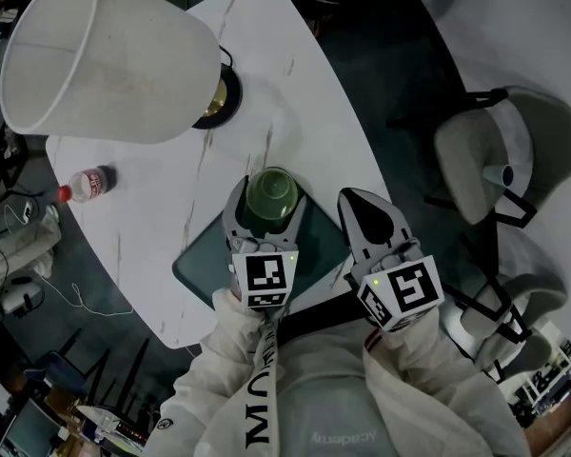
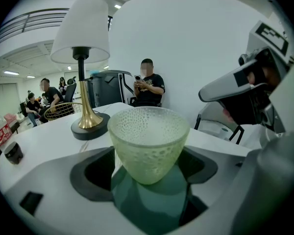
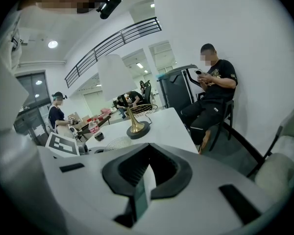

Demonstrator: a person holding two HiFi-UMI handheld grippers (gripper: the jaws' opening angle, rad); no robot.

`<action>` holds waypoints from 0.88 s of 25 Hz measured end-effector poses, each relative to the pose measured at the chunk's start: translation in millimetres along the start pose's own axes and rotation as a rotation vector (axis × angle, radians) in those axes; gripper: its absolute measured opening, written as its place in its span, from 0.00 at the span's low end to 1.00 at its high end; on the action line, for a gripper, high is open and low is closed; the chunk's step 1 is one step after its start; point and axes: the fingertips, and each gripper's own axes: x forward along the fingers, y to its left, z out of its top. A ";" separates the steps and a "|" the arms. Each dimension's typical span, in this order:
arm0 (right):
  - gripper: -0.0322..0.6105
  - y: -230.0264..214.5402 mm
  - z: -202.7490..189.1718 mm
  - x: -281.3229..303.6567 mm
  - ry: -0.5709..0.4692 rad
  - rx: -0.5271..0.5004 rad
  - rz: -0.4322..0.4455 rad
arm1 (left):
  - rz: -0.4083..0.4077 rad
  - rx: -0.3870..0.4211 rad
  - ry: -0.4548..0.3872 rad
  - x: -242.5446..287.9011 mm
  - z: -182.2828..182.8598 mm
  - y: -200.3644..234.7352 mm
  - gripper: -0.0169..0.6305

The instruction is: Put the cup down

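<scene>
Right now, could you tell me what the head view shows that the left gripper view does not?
Only the head view shows the marker cube on the left gripper and the dark floor. Only the left gripper view shows the seated person with a phone. Both show the green cup between that gripper's jaws, the lamp and the bottle.

One cup (image 1: pixel 271 191), one lamp (image 1: pixel 105 55), one bottle (image 1: pixel 90 184), one table (image 1: pixel 285 103), two hand-held grippers (image 1: pixel 268 203) (image 1: pixel 354 198).

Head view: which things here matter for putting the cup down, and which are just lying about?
In the job:
green cup, gripped by the left gripper
dark green mat beneath it
white table

Lying about:
lamp
plastic bottle
right gripper, shut and empty
chair
</scene>
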 end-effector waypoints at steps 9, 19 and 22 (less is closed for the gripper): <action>0.06 13.3 -1.6 -18.1 -0.021 -0.004 0.008 | 0.042 0.001 0.002 -26.4 -1.8 3.0 0.63; 0.06 43.2 -0.8 -53.2 -0.073 -0.026 0.026 | 0.087 0.022 -0.032 -77.7 2.2 0.2 0.63; 0.06 53.1 -4.1 -70.7 -0.084 -0.037 0.035 | 0.097 0.016 -0.052 -98.6 3.2 -7.9 0.63</action>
